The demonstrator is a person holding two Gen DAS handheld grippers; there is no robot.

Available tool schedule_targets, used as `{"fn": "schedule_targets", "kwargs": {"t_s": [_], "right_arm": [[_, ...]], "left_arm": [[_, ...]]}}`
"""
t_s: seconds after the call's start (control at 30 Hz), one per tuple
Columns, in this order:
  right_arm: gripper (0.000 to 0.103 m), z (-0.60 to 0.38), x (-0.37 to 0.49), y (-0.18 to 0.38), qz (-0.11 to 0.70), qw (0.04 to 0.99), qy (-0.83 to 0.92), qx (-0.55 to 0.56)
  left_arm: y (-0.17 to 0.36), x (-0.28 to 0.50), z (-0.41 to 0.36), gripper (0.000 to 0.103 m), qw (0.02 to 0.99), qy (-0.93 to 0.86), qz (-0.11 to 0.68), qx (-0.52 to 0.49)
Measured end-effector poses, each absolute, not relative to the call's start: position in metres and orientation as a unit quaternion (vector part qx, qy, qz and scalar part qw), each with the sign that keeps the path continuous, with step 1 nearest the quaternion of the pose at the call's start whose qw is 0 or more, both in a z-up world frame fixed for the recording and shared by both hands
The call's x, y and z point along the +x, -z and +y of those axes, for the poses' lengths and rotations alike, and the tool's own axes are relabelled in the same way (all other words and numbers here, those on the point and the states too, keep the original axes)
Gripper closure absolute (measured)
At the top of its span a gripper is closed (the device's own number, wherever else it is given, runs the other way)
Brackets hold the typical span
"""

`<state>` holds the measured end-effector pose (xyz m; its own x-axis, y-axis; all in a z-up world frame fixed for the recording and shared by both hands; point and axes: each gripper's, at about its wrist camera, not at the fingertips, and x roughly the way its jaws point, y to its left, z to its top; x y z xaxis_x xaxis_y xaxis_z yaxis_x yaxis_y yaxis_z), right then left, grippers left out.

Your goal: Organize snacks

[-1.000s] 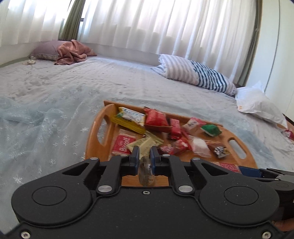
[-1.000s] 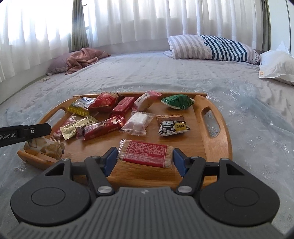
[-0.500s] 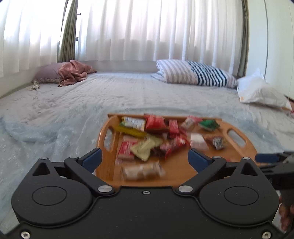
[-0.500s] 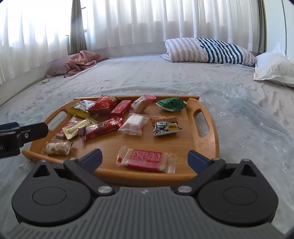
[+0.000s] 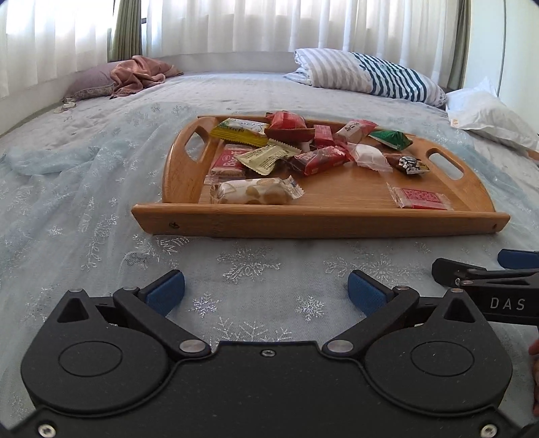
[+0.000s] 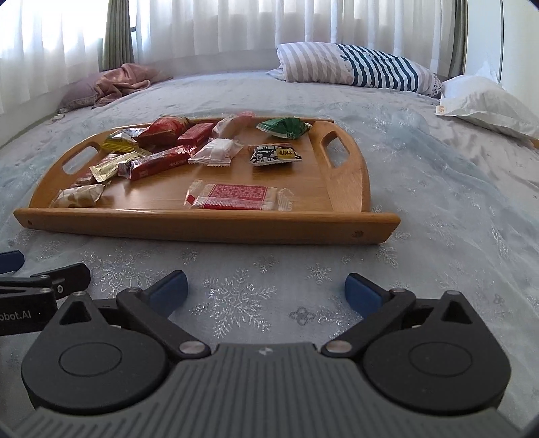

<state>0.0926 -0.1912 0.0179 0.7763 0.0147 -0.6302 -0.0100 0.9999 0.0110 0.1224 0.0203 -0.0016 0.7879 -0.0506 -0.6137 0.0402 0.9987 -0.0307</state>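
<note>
The left gripper (image 5: pixel 266 289) has its jaws opening, nearly as wide as they go, and nothing lies between the blue pads (image 5: pixel 166 291); only the bedspread (image 5: pixel 252 266) with its silver snowflake print shows in the gap. The right gripper (image 6: pixel 266 291) stands spread just as wide, also holding nothing, over the same cloth. Both point down at a slant toward the bed, side by side, each one's fingertip showing at the edge of the other's view. Neither touches the tray (image 5: pixel 303 220).

The wooden tray sits on the bedspread just ahead of both grippers, near rail toward them, a cut-out handle at each end. All the snacks lie inside it. Nearest the rail on the left is a beige pack (image 5: pixel 256 191); nearest on the right, apart from the rest, a flat red pack (image 6: pixel 235 197) in clear wrap. Behind the beige one lies a red biscuit pack (image 5: pixel 232 163) partly under a cream sachet (image 5: pixel 266 159). Further back the packs crowd and overlap toward the tray's left, with a white pack (image 5: pixel 369 156), a black-and-white pack (image 5: pixel 412 165) and a green pack (image 5: pixel 390 138) lying looser toward the right.

Beyond the tray are a striped pillow (image 5: pixel 370 72), a white pillow (image 5: pixel 485 113), a pink cloth (image 5: pixel 141 74) on a mauve cushion, and white curtains (image 5: pixel 235 23)
</note>
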Motion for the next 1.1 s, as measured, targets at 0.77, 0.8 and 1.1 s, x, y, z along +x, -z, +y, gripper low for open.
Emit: {"fn": "schedule_targets", "kwargs": {"t_s": [0.77, 0.8, 1.1], "right_arm": [[0.000, -0.1898, 0.0925, -0.0166, 0.328, 0.945, -0.002, 0.001], [0.000, -0.1898, 0.0926, -0.0165, 0.328, 0.945, -0.002, 0.001], [0.000, -0.1899, 0.0925, -0.0163, 0.328, 0.945, -0.001, 0.001]], "left_arm": [[0.0022, 0.1226, 0.0180, 0.000, 0.948, 0.021, 0.319, 0.001], [0.0022, 0.1227, 0.0180, 0.000, 0.948, 0.020, 0.319, 0.001], [0.0023, 0.1227, 0.0178, 0.000, 0.948, 0.021, 0.319, 0.001]]}}
